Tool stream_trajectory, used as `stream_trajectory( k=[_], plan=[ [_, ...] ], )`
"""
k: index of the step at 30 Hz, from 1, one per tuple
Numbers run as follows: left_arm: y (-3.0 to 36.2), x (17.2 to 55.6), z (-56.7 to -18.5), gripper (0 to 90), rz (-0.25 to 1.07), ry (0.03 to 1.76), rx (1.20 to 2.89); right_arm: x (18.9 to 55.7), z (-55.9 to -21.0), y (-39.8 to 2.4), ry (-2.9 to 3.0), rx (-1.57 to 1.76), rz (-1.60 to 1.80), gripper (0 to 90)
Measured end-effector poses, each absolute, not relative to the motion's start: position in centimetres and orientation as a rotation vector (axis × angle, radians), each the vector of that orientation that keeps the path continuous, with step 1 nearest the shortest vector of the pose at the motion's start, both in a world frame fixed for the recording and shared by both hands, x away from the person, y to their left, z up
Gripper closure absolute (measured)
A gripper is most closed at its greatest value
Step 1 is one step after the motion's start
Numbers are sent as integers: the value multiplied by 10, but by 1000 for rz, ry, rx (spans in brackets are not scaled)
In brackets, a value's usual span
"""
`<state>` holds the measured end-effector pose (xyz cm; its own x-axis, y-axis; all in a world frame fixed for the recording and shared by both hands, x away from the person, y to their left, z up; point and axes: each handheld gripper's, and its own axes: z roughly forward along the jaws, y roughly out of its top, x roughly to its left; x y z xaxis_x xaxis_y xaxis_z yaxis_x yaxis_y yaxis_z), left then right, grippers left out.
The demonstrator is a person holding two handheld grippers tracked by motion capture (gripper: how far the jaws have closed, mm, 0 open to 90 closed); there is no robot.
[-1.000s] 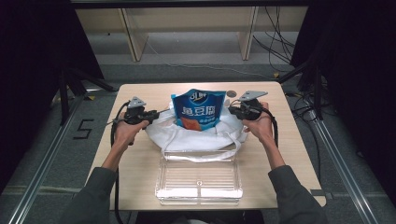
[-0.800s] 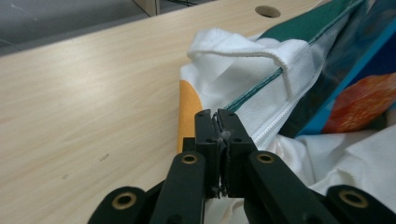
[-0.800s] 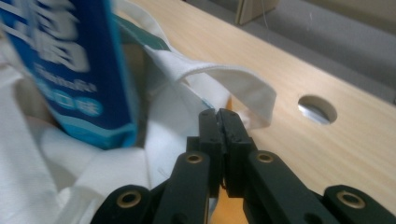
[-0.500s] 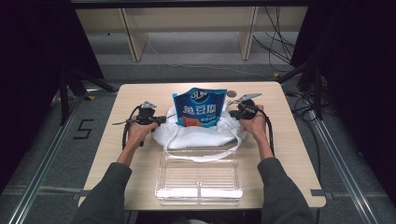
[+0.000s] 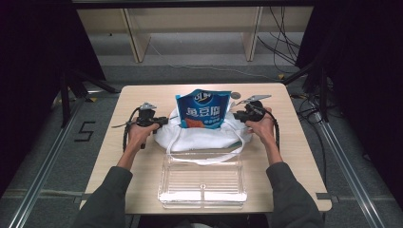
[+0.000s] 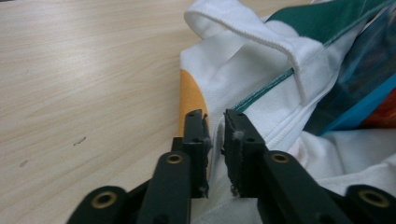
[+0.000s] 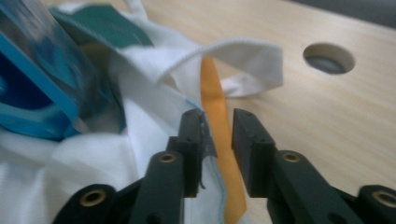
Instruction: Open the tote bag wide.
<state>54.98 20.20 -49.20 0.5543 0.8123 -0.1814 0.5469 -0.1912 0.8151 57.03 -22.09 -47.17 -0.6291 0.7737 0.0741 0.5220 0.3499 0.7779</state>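
Blue snack pouch (image 5: 203, 110) upright in the white cloth bag (image 5: 199, 135) at mid-surface (image 5: 290, 142). Left gripper (image 6: 215, 125) fingers slightly parted around the bag's left edge, right gripper (image 7: 218, 122) fingers parted around its orange-trimmed right edge. Clear tray (image 5: 202, 179) just beside, toward the near edge; bare wood on both outer sides.

Dark grey sleeves; black tongs (image 6: 215, 140), brass-ringed screws, grey top plates, black cables.
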Motion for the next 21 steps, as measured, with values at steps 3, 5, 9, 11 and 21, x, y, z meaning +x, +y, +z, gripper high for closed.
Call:
stream_trajectory(
  k=[3, 5, 9, 11, 21],
  plan=[
    [204, 545, -480, 658, 361, 1097, 1826, 564, -459, -225, 2261, 1144, 1278, 670],
    [206, 541, -470, 603, 379, 1081, 1813, 558, -451, -224, 2267, 1099, 1291, 635],
    [209, 530, -450, 569, 392, 1050, 1789, 543, -434, -226, 2273, 1055, 1266, 602],
    [210, 522, -446, 548, 394, 1033, 1796, 540, -429, -226, 2266, 1034, 1273, 584],
    [216, 483, -445, 402, 361, 993, 1843, 525, -417, -221, 2297, 1003, 1224, 500]
  ],
)
